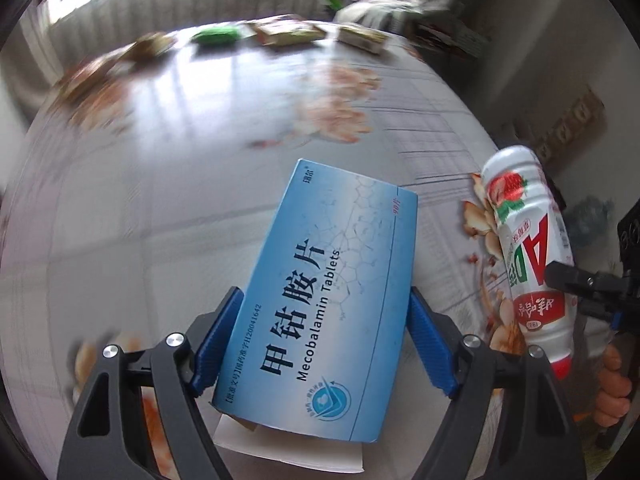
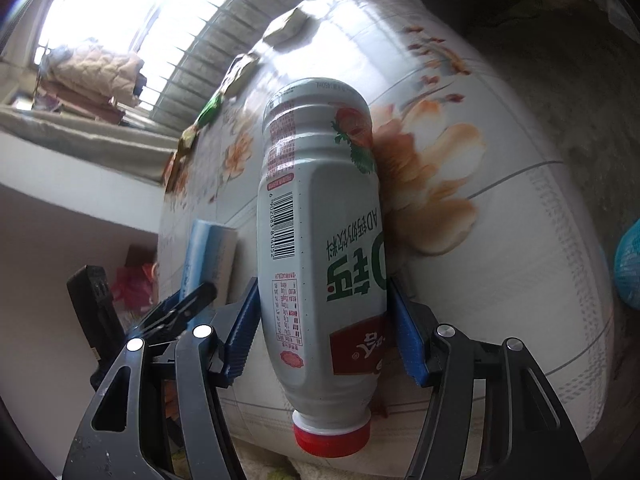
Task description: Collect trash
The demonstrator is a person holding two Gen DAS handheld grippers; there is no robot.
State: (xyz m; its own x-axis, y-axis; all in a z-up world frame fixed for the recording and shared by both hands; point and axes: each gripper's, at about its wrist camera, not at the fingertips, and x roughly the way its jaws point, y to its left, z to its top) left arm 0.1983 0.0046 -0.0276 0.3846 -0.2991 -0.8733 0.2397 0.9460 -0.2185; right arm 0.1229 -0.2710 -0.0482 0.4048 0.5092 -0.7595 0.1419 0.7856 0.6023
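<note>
My left gripper (image 1: 326, 312) is shut on a blue Mecobalamin tablet box (image 1: 320, 300) and holds it above the floral tablecloth (image 1: 160, 184). My right gripper (image 2: 322, 308) is shut on a white drink bottle (image 2: 320, 240) with a red cap pointing toward the camera. The bottle also shows in the left wrist view (image 1: 528, 256) at the right, held by the right gripper (image 1: 568, 280). The blue box shows edge-on in the right wrist view (image 2: 208, 256), with the left gripper's fingers (image 2: 188, 300) on it.
Several small boxes (image 1: 288, 32) and a green packet (image 1: 216, 34) lie along the table's far edge, near a radiator (image 1: 200, 4). A blue mesh item (image 2: 630, 268) sits off the table at the right. The table's right edge (image 1: 492, 136) drops to a dark floor.
</note>
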